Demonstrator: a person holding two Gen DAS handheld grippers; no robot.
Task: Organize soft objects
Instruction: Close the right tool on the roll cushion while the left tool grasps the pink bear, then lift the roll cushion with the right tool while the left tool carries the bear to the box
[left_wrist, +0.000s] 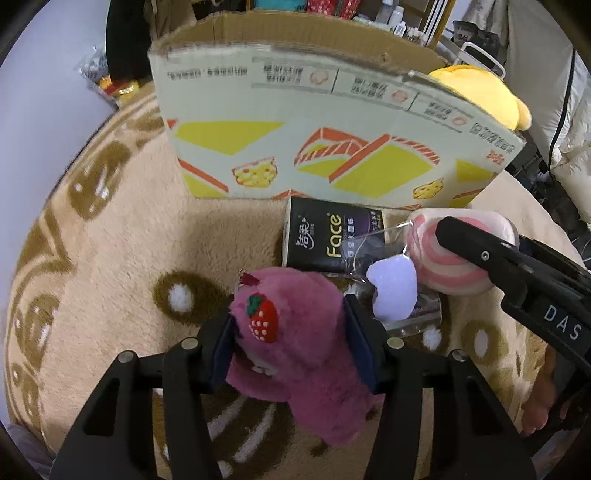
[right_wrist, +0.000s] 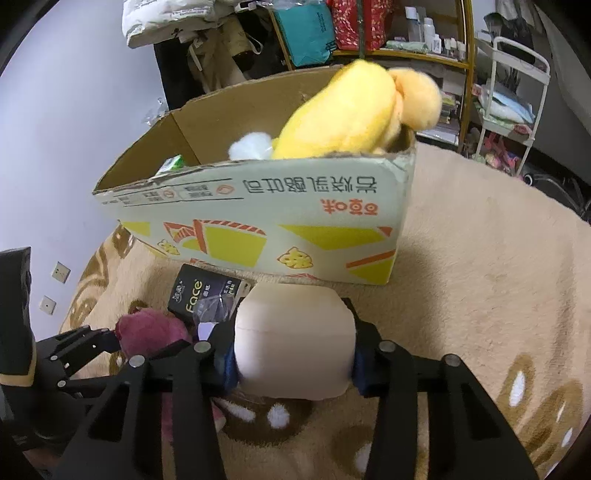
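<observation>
In the left wrist view the left gripper (left_wrist: 290, 339) sits at lower centre, its 2 fingers pressed against the sides of a purple plush toy (left_wrist: 291, 343) that carries a red strawberry patch (left_wrist: 263, 320) on its upper face; the toy is squeezed between the pads and hangs toward the bottom of the frame over the beige patterned rug (left_wrist: 110, 258). Just above it lies a black Face tissue pack (left_wrist: 325, 240), flat on the rug and against the foot of the printed cardboard box (left_wrist: 332, 140) that fills the upper middle of the frame. To the right of the tissue pack is a clear plastic bag (left_wrist: 402, 295) with a white heart-shaped piece (left_wrist: 393, 290) showing. In the right wrist view the right gripper (right_wrist: 293, 354) is closed onto a cream squishy toy (right_wrist: 293, 339) at lower centre, which shows pink swirl stripes on its other face in the left wrist view (left_wrist: 443, 254), at the right edge of the frame. A yellow plush toy (right_wrist: 351, 114) lies in the open box at upper centre, partly over the rim, with a white fluffy item (right_wrist: 249, 146) beside it inside.
</observation>
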